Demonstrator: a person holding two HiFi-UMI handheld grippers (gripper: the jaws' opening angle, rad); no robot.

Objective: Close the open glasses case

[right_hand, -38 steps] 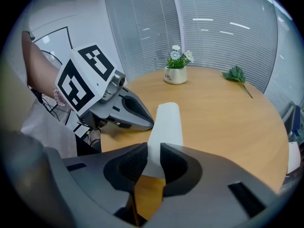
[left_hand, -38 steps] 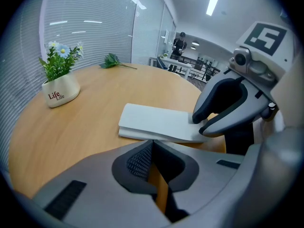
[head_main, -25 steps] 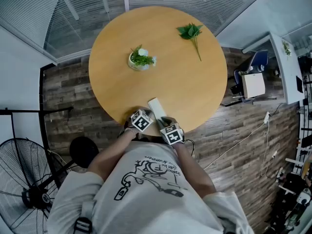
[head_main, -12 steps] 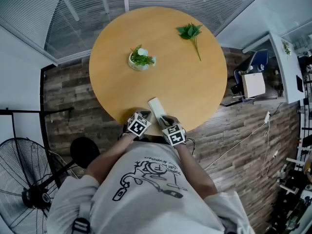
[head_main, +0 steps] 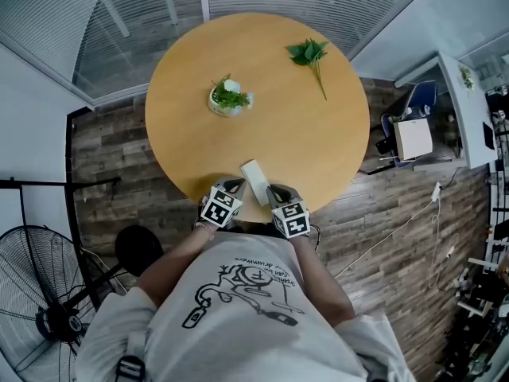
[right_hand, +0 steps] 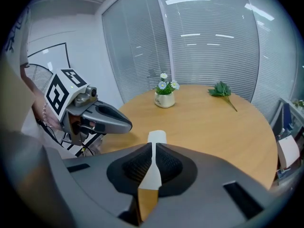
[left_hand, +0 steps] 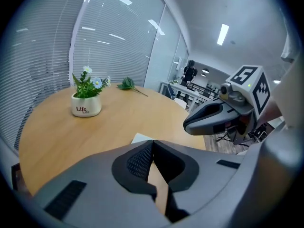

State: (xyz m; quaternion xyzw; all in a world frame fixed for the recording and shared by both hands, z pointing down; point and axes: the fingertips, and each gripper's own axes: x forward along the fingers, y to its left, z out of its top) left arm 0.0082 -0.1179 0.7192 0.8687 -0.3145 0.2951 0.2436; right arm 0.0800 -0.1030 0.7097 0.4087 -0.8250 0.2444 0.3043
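The person's white shirt fills the bottom of the head view. Just above it, at the near edge of the round wooden table, are the two grippers. The left gripper has its jaws closed together with nothing in them. The right gripper has its jaws almost touching, with only a thin slit between them, and it holds nothing too. The white glasses case lies flat on the table between the two grippers, reaching just past their tips. I cannot tell if its lid is up. Farther up stands a small white flower pot. A green leafy sprig lies at the upper right.
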